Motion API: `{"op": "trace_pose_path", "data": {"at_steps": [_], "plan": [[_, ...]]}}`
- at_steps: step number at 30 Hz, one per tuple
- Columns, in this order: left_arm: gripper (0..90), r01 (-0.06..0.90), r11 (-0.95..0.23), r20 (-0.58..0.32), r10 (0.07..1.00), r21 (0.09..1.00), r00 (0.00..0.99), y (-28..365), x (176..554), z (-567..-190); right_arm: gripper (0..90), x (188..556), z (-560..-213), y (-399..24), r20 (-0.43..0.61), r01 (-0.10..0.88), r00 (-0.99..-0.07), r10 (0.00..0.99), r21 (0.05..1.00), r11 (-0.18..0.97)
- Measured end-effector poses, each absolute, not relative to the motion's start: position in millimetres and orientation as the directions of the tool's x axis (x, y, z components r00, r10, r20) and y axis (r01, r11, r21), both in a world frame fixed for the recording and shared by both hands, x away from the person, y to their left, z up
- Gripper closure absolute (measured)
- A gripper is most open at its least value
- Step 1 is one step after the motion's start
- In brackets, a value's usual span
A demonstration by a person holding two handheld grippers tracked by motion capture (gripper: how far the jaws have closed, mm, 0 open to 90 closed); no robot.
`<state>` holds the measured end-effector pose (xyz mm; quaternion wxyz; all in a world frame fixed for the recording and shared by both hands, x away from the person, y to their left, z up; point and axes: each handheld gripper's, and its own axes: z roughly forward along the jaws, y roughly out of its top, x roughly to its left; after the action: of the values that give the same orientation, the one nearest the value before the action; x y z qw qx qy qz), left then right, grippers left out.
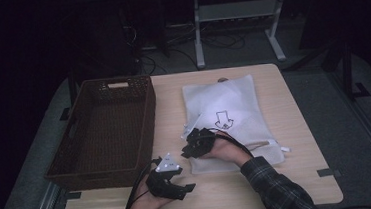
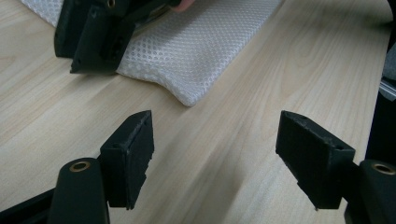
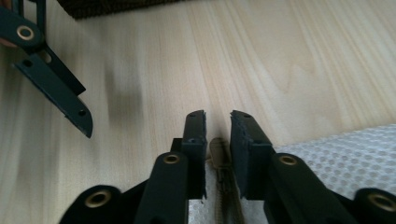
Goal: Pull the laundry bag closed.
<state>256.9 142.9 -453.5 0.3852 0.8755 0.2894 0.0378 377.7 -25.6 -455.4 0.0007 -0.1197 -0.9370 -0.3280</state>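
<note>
My right gripper, jaws narrowed around the zipper at the near-left corner of the white mesh bag, barely gapped; my left gripper wide, empty over the table.

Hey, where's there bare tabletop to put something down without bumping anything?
Free: the strip right of the white mesh bag to the table's right edge, and the front edge right of the left gripper. Crowded: between the brown wicker basket and bag, where the right gripper works.
</note>
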Motion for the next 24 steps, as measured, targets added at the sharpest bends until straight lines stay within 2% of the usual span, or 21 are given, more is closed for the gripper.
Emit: {"op": "trace_pose_path", "data": {"at_steps": [2, 21, 24], "plan": [[27.6, 0.477, -0.539, -0.154, 0.536, 0.695, 0.83, 143, 257, -454, 79.8, 376, -455, -24, 0.053, 0.213, -0.972, 0.229, 0.611, 0.763], [27.5, 0.479, -0.536, -0.155, 0.539, 0.695, 0.828, 143, 257, -453, 79.9, 375, -438, -52, 0.078, 0.243, -0.964, 0.255, 0.651, 0.719], [27.6, 0.483, -0.53, -0.16, 0.541, 0.697, 0.825, 143, 257, -453, 73.2, 376, -434, -64, 0.116, 0.272, -0.957, 0.265, 0.67, 0.691]]}}
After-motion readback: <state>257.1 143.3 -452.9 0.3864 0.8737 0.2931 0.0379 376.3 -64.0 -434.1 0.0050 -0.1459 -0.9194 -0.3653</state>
